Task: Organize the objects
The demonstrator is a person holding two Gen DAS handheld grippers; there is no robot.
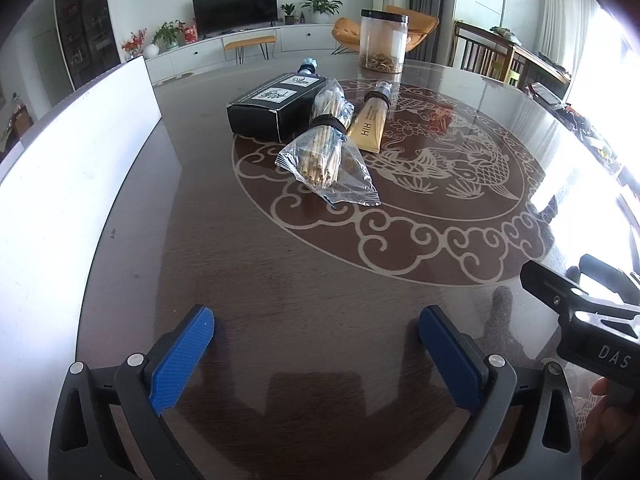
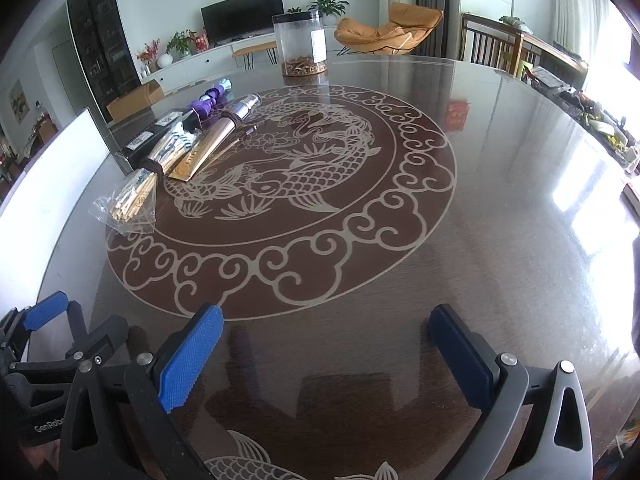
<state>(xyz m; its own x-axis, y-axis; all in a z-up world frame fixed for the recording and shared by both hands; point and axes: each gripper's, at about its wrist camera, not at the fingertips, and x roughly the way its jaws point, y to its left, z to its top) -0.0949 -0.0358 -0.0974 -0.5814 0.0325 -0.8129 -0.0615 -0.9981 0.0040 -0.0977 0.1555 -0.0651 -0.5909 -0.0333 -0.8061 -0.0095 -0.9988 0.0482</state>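
A row of objects lies on the far left part of the round dark table (image 1: 280, 280). It holds a black box (image 1: 272, 108), a clear bag of wooden sticks (image 1: 324, 156) tied with a dark band, and a gold tube (image 1: 370, 124). The same bag (image 2: 132, 200) and tube (image 2: 204, 152) appear at the left in the right wrist view. My left gripper (image 1: 317, 320) hovers open over bare table, well short of the bag. My right gripper (image 2: 327, 316) is open too, with nothing between its fingers. Its black body (image 1: 580, 312) shows at the right in the left wrist view.
A clear jar (image 1: 383, 42) with a black lid stands at the table's far edge. A purple object (image 2: 208, 102) lies behind the box. A white board (image 1: 72, 168) runs along the table's left side. Chairs, a TV unit and plants stand beyond.
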